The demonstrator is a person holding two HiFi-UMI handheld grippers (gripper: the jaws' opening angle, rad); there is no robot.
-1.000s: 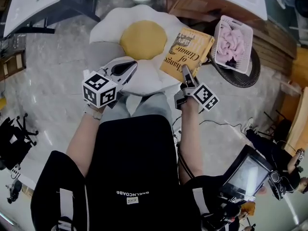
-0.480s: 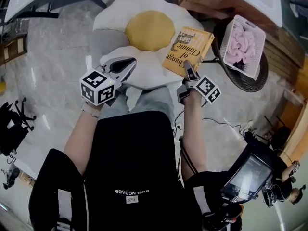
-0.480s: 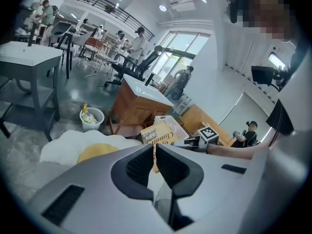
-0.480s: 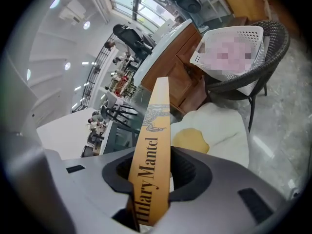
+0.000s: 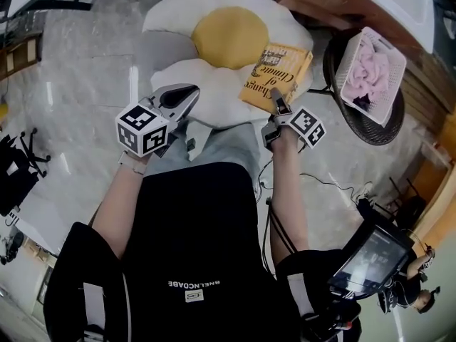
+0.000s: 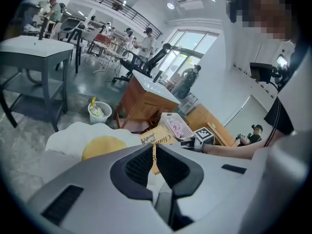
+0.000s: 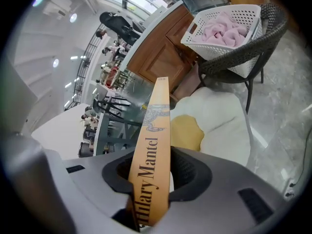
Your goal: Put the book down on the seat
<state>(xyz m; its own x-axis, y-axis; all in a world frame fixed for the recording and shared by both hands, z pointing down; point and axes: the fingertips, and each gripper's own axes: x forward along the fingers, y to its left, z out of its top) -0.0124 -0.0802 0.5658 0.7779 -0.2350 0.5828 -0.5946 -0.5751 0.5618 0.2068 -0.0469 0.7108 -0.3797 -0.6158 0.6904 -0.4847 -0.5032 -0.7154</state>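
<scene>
Book (image 5: 276, 75), orange-yellow and cover up, sits over the right edge of the fried-egg cushion (image 5: 178, 21). Its long axis runs away from the person and slants right towards the white basket (image 5: 370, 66). Whether it rests on the cushion I cannot tell. The right gripper (image 5: 277, 105) has its jaws clamped on the near end, across the spine. The left gripper (image 5: 187, 97) hovers at the cushion's near-left edge with its jaws almost together, holding nothing.

book (image 5: 276, 77) | orange, closed | over white-and-yellow seat (image 5: 214, 91), right edge
</scene>
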